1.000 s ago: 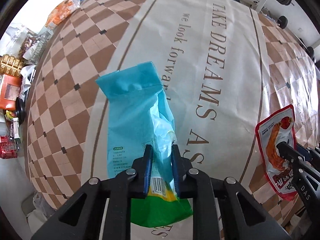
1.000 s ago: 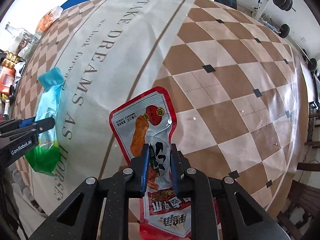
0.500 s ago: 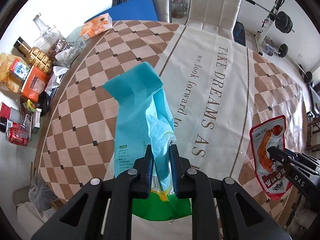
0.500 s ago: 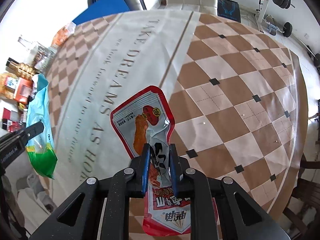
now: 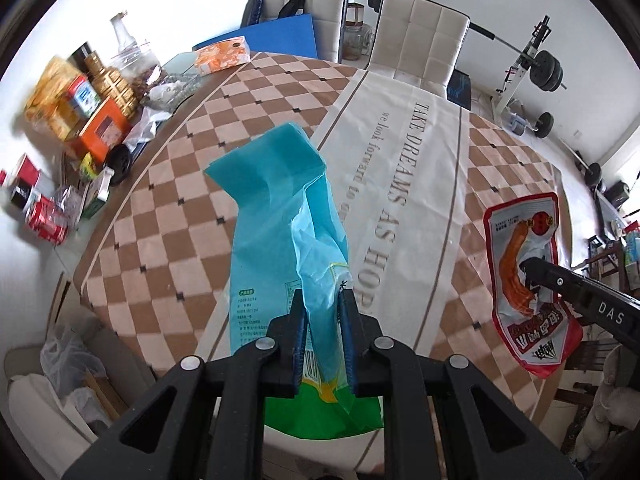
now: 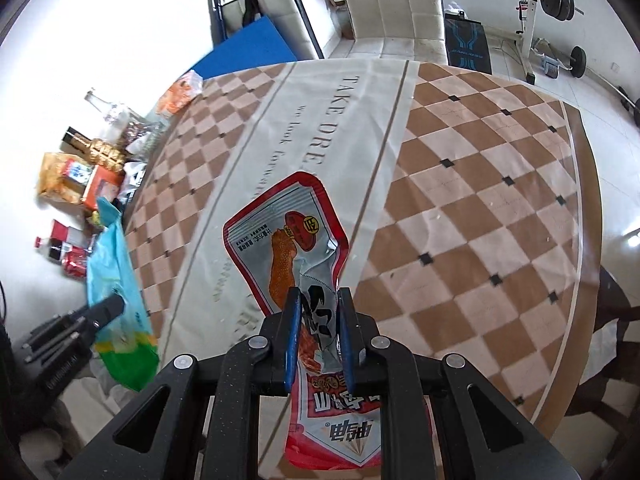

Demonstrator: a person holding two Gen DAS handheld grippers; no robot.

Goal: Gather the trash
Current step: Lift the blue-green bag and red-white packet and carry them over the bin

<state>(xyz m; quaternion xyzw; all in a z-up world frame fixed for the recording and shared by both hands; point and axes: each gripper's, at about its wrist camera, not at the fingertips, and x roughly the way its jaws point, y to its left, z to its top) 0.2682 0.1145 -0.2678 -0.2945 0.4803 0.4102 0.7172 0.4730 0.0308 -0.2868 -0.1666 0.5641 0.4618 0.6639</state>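
Your left gripper (image 5: 322, 312) pinches the blue bag (image 5: 280, 216) between its jaws, above the table (image 5: 168, 184); your right gripper (image 6: 319, 312) pinches the red pouch (image 6: 288, 240) likewise.

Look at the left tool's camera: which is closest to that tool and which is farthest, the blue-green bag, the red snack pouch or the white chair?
1. Crinkly blue-and-green plastic bag: pinched in the left tool itself.
2. Red-edged snack pouch: off to the right, held by the other tool.
3. White padded chair: farthest, beyond the table's far edge.
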